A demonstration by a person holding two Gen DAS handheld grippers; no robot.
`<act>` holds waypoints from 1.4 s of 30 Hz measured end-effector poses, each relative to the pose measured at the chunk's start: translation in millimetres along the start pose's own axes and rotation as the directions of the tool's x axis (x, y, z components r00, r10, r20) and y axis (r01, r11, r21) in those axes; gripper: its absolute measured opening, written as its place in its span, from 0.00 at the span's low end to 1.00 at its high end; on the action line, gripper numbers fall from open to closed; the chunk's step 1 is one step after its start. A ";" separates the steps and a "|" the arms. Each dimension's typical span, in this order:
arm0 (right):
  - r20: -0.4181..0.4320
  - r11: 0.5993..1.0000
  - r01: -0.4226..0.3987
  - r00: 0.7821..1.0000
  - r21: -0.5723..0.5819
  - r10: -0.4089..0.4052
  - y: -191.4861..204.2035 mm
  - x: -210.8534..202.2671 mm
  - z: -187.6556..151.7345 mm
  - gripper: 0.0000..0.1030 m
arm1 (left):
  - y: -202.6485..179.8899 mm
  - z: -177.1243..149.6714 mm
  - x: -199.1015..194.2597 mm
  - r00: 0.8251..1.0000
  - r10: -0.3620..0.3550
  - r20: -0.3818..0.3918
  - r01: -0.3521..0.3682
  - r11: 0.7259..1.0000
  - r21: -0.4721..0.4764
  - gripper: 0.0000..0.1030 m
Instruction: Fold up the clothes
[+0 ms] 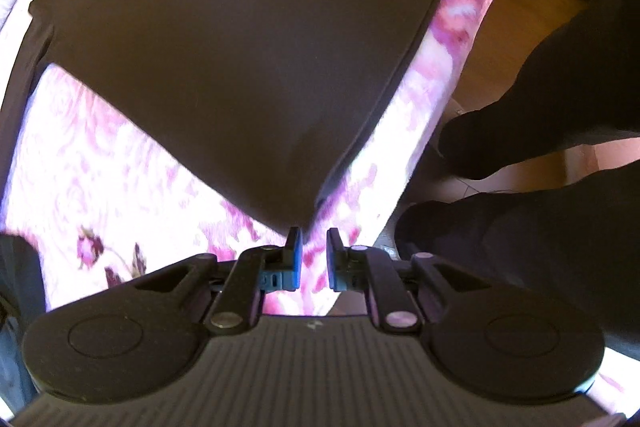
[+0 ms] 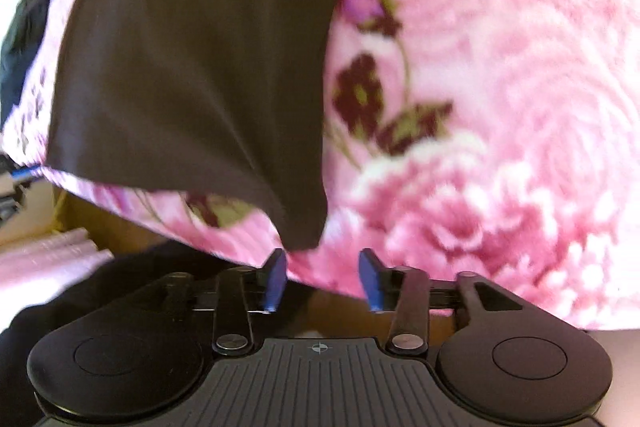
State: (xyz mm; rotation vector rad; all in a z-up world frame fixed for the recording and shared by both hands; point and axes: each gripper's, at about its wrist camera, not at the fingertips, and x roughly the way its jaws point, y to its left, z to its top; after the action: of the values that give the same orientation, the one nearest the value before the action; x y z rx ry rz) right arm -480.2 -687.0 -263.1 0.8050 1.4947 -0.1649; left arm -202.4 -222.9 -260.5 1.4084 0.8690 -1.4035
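Handling dark garment point(image 1: 224, 59), you found it soft, limp; it lay flat near bed point(image 1: 100, 155) edge. Left tongs point(image 1: 313, 255), right tongs point(image 2: 323, 277) released, nothing held. Pinch corners.

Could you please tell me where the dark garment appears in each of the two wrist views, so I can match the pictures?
Left wrist view: the dark garment fills the upper centre, narrowing to a corner just above the fingertips.
Right wrist view: the dark garment fills the upper left, its corner hanging just above the open fingers.
Shared landmark: the pink floral blanket lies under the garment in both.
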 end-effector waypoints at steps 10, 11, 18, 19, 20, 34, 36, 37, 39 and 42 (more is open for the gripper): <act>0.099 0.998 -0.034 0.995 0.059 0.028 13.5 11.1 -21.8 0.48 | 12.4 18.8 -12.6 0.998 0.042 0.052 -0.034 0.989 -0.145 0.12; 0.088 0.999 -0.009 0.996 0.040 0.006 17.8 11.8 -22.3 0.48 | 12.6 22.4 -14.8 0.997 0.047 0.058 -0.039 0.989 -0.144 0.14; 0.164 0.986 0.155 0.976 -0.056 -0.144 56.3 -16.3 -21.6 0.62 | 32.8 32.8 -49.9 0.988 0.125 0.085 -0.097 0.955 -0.280 0.34; 0.196 0.985 0.170 0.968 -0.040 -0.160 63.3 -23.9 -19.3 0.66 | 37.5 33.8 -57.3 0.986 0.141 0.089 -0.107 0.943 -0.314 0.42; 0.229 0.983 0.180 0.958 -0.024 -0.170 69.9 -32.7 -16.7 0.73 | 42.9 34.8 -65.5 0.983 0.157 0.093 -0.115 0.929 -0.353 0.51; 0.548 0.966 0.256 0.802 0.040 -0.235 207.4 -125.4 8.4 0.80 | 175.9 11.3 -150.1 0.938 0.255 0.235 -0.040 0.752 -0.657 0.80; 0.574 0.958 0.272 0.771 0.094 -0.276 231.5 -128.0 6.7 0.81 | 200.1 2.8 -156.0 0.929 0.257 0.265 -0.034 0.774 -0.632 0.80; 0.587 0.950 0.284 0.750 0.130 -0.305 245.7 -127.1 5.0 0.81 | 211.9 -1.9 -158.4 0.925 0.254 0.283 -0.028 0.788 -0.615 0.80; 0.604 0.929 0.301 0.708 0.213 -0.368 276.6 -125.7 -0.4 0.81 | 239.3 -14.7 -162.3 0.914 0.231 0.332 -0.001 0.823 -0.568 0.81; 0.611 0.888 0.310 0.645 0.341 -0.460 325.5 -123.7 -11.9 0.81 | 272.5 -37.5 -167.9 0.898 0.203 0.391 0.016 0.872 -0.489 0.81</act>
State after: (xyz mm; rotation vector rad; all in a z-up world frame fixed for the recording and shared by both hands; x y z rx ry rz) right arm -320.6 -486.7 -26.9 0.4764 0.9163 -0.8711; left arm 50.2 -251.5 -62.5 0.7077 0.7696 -1.2405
